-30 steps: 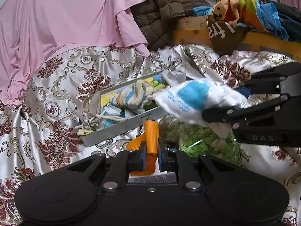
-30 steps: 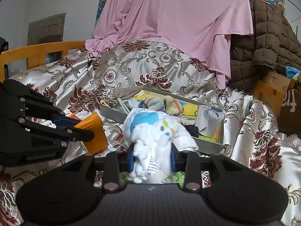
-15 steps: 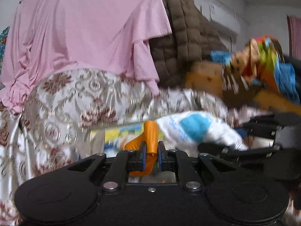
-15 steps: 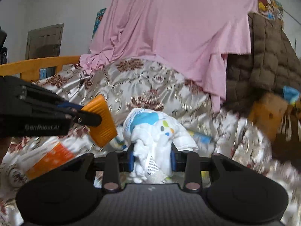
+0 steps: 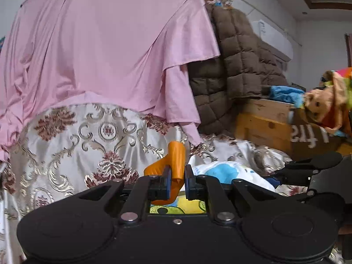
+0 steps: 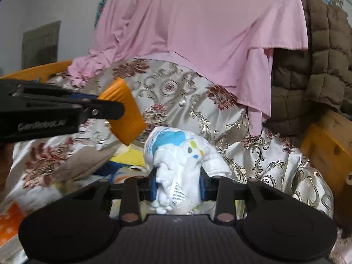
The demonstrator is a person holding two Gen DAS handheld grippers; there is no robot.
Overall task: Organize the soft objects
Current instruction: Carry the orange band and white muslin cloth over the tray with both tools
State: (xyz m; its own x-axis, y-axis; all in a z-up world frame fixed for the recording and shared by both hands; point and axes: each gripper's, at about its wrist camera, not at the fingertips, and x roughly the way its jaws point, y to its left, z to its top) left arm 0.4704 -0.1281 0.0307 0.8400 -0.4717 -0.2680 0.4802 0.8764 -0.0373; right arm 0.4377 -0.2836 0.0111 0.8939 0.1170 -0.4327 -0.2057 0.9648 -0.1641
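White soft bundle (image 6: 176, 151) sits clamped in right hand-held gripper (image 6: 178, 186).

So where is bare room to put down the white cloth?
Free: the floral satin bedspread under the pink sheet, and right, beside the wooden frame. Crowded: the left near part, around the yellow item.

Pink sheet (image 5: 105, 50), brown quilted coat (image 5: 237, 74)
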